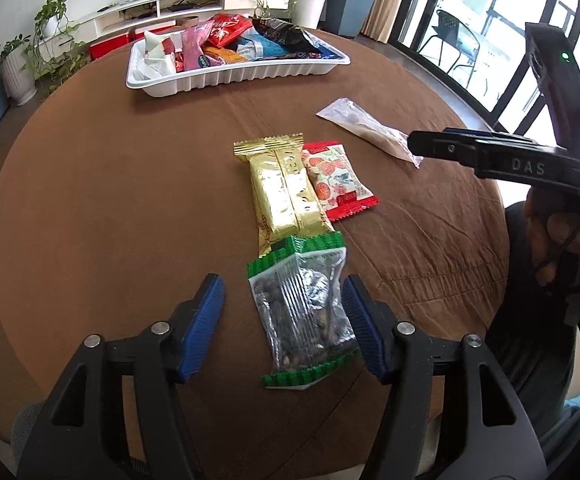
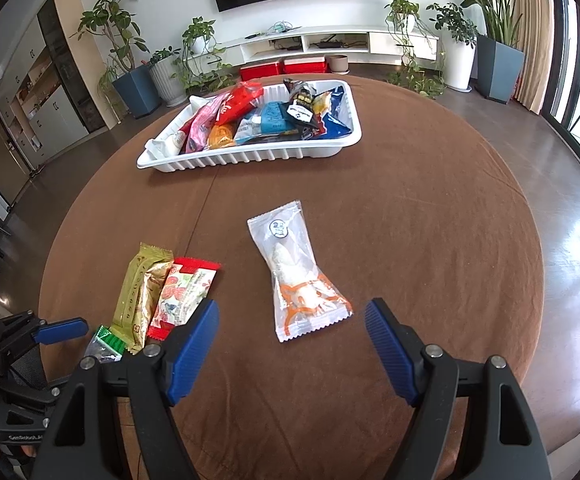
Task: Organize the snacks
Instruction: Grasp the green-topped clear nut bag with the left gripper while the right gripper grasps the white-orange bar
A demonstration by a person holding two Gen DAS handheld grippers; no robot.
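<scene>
Your left claw (image 1: 284, 328) hangs low over the near part of the round brown bench (image 1: 130, 200), its blue pads spread about halfway, and the green-edged clear packet (image 1: 304, 312) of dark pieces lies flat between them; the right pad sits just beside or against the packet's edge and the left pad stands clear of it, so nothing is gripped. Just beyond that packet, its far end overlapping it, lies the gold bar wrapper (image 1: 286, 192), pointing away from you, and touching the gold bar's right side is the red-bordered packet (image 1: 338, 180) with a fruit print. Further right, apart from that cluster, the clear bag (image 2: 298, 272) with a pale snack and orange print lies on the cloth, its narrow sealed end toward the far side. Your right claw (image 2: 290, 348) hovers at the near end of that bag with its pads set wide, wider than the bag, and neither pad touches it; the bag's near corner reaches just between the tips. At the far side of the bench, well away from all four loose items, the white ribbed tray (image 2: 250, 158) holds a heap of mixed snack packs in red, pink, orange, blue and black.
</scene>
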